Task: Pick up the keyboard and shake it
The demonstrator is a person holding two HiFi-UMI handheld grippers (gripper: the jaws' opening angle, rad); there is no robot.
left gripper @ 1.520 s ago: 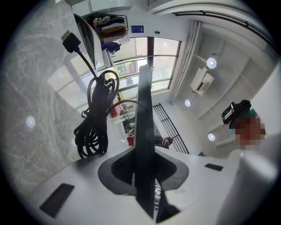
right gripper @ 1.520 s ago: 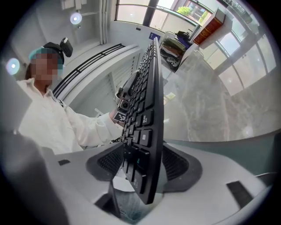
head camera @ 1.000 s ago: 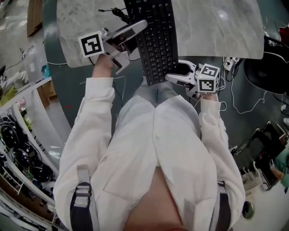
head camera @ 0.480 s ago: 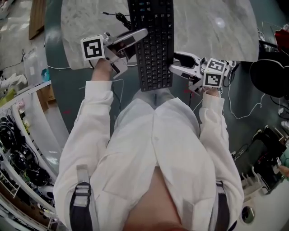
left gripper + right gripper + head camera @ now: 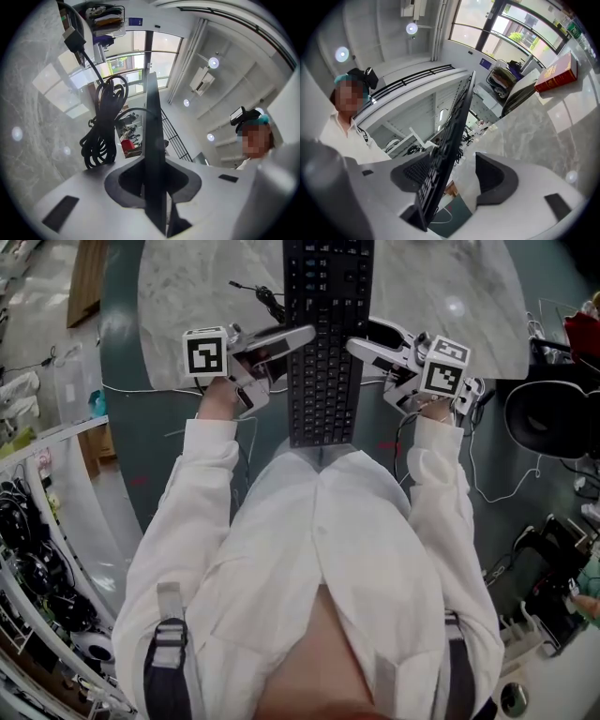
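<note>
The black keyboard (image 5: 323,362) hangs lengthwise over the edge of the marble table (image 5: 187,296), between my two grippers. My left gripper (image 5: 298,338) is shut on its left long edge; in the left gripper view the keyboard (image 5: 153,140) stands edge-on, pinched between the pads. At the keyboard's right long edge is my right gripper (image 5: 361,337). In the right gripper view the keyboard (image 5: 450,140) lies against one pad, and a clear gap separates it from the other, so this gripper (image 5: 450,180) is open. The keyboard's coiled black cable (image 5: 104,126) dangles beside it.
A red book (image 5: 557,72) lies on the marble top beyond the keyboard. A black chair (image 5: 548,418) stands to the right, with white cables on the floor near it. At the far left is a shelf (image 5: 37,559) of cables and gear.
My right gripper has moved from the keyboard's near end up along its right edge to the middle. The keyboard has swung straighter. The left gripper has kept its grip.
</note>
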